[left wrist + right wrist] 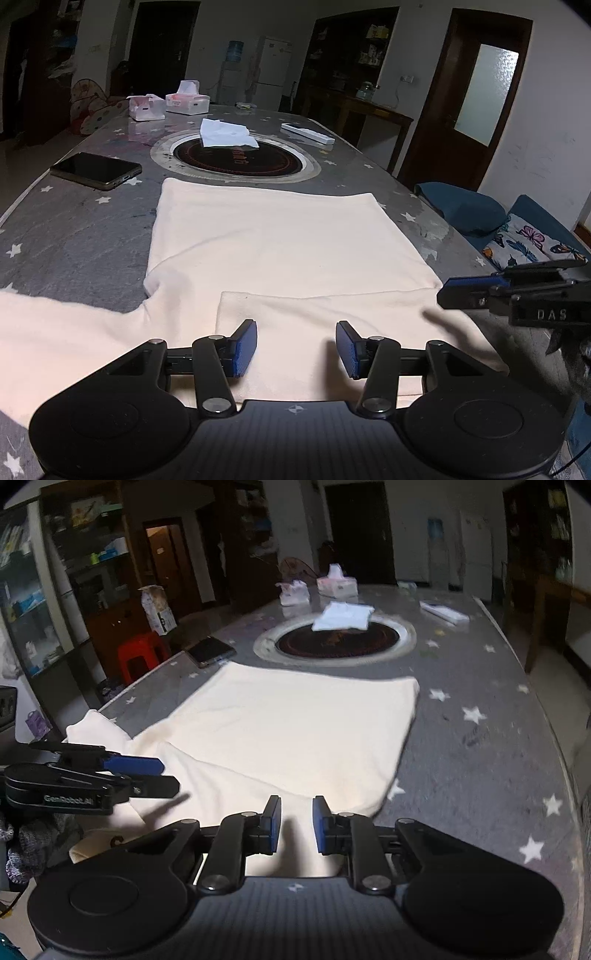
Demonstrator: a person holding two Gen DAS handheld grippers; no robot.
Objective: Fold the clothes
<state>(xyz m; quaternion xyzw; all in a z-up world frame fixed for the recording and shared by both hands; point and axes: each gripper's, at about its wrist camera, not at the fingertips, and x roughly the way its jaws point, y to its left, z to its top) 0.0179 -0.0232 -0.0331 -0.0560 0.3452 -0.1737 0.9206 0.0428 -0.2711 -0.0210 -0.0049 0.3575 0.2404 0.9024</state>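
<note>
Garment: cream shirt [280,240] spread flat on the grey star-print table [66,236], one sleeve folded across its near edge, the other sleeve trailing off to the left.
Left gripper [295,349]: jaws wide apart, nothing between the blue pads [245,347], hanging just above the folded sleeve at the shirt's near hem.
Right gripper [295,825]: jaws parted too, though narrower, empty, low over the near right corner of the shirt; touching or not, the view cannot settle.
Pose: both tools point forward across the table, roughly level, side by side; each one pokes into the other's camera from the side, seen edge-on.
Left view only: blue cushion [461,212] and a butterfly-print pillow [532,243] past the table's right edge, and a door with a frosted pane [487,92].
Right view only: red stool [142,655] and a carton [157,607] left of the table, plus shelving along the wall.
Both views: dark tablet [96,170], round inset cooktop [236,158] with a white folded cloth [227,134] on it, tissue packs [186,99] at the far end, well apart from the shirt.
</note>
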